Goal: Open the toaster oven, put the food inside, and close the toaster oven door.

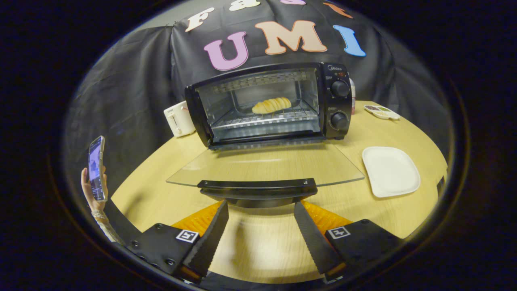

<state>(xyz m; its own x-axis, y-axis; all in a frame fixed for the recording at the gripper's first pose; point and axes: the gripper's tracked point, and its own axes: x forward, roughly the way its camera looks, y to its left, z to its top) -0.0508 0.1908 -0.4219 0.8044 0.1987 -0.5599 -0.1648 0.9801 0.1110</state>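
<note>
A black toaster oven (335, 101) stands at the back of the round wooden table (420, 137). Its glass door (262, 165) lies folded down flat toward me, with the black door handle (258, 188) at its near edge. A ridged yellow bread roll (271, 105) rests on the wire rack inside the oven. My gripper (261, 208) is open, its fingertips just short of the door handle and slightly below it, one to each side of the handle's middle. Nothing sits between the fingers.
A white square plate (389, 171) lies bare on the table right of the door. A small white dish (381, 111) sits behind it near the oven. A white toaster (178, 119) stands left of the oven. A person's hand (91, 192) holds up a phone (97, 167) at the left.
</note>
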